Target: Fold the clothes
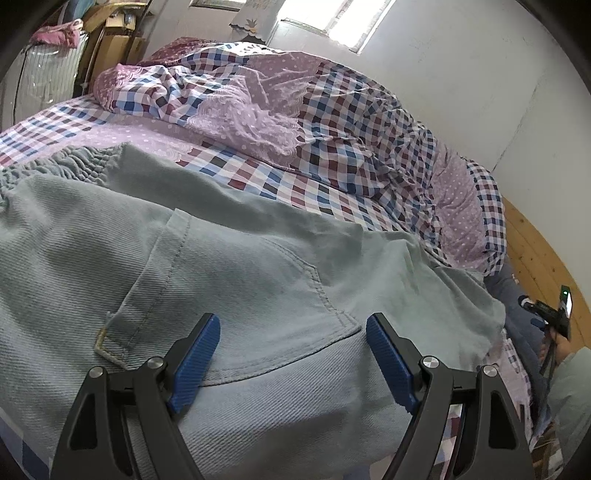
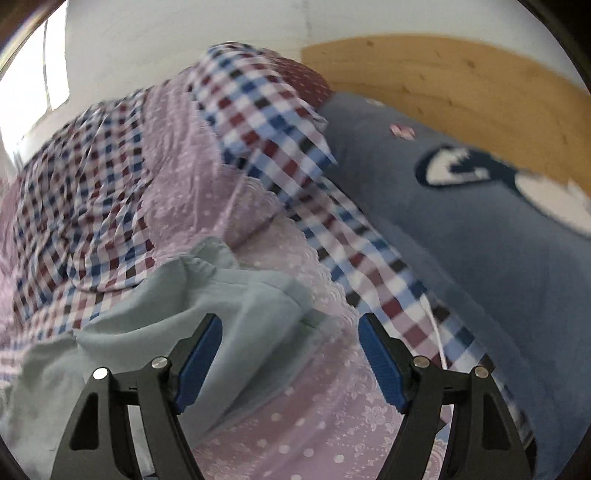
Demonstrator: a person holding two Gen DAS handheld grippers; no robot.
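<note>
Bed [image 1: 122,129]: covered by a sheet in blue, maroon and white check with lilac dotted panels; it carried all the items below.

Left wrist view, left to right:
- White ribbed container [image 1: 48,77], far left beyond the bed, with a pink cloth [image 1: 59,35] on top.
- Cardboard boxes [image 1: 114,33], stacked beside it against the wall.
- Pale grey-green denim garment [image 1: 184,266], spread flat on the near part of the bed, gathered elastic waistband at upper left, patch pocket with visible stitching facing up.
- Left gripper [image 1: 291,360], over the pocket's lower edge; jaws stood wide apart, nothing between the blue pads.
- Rumpled quilt [image 1: 332,122], same check and lilac, heaped along the far side against the white wall [image 1: 461,74].
- Window [image 1: 351,18], bright, at top.
- Wooden headboard [image 1: 535,251], far right.
- Black device with a green light [image 1: 557,310], held at the right edge; details unclear.

Right wrist view, blurred, left to right:
- Garment's edge [image 2: 129,332], lying crumpled on the lilac sheet.
- Right gripper [image 2: 290,358], jaws apart and empty, clear of the cloth.
- Blue-grey pillow [image 2: 461,258] with a dark and white motif, against the headboard.
</note>
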